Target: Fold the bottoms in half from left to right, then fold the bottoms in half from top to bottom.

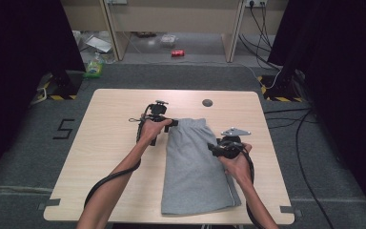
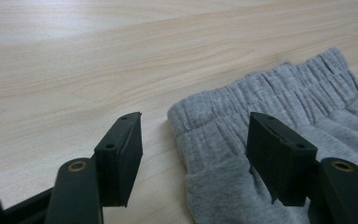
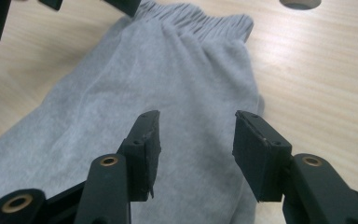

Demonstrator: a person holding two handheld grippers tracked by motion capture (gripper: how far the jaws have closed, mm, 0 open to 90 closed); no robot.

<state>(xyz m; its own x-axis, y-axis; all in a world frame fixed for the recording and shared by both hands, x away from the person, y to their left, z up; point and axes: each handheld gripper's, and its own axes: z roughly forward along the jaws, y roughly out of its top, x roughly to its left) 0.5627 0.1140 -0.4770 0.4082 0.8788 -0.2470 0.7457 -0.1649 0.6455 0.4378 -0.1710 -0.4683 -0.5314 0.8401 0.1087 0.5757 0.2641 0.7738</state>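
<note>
A folded grey garment with an elastic waistband (image 1: 195, 167) lies lengthwise on the light wooden table (image 1: 114, 143), its waistband at the far end. My left gripper (image 1: 164, 130) is at the waistband's left corner. In the left gripper view it (image 2: 193, 140) is open, and the corner of the waistband (image 2: 270, 102) lies between and beyond its jaws, apart from the pads. My right gripper (image 1: 217, 149) hovers at the garment's right edge about midway down. In the right gripper view it (image 3: 196, 140) is open above the grey cloth (image 3: 121, 88) with nothing gripped.
A round cable hole (image 1: 207, 102) sits in the table beyond the waistband. Bare wood lies to the left and right of the garment. On the floor past the table are a green bottle (image 1: 94, 67), a red can (image 1: 177, 53) and desk legs. Dark curtains flank both sides.
</note>
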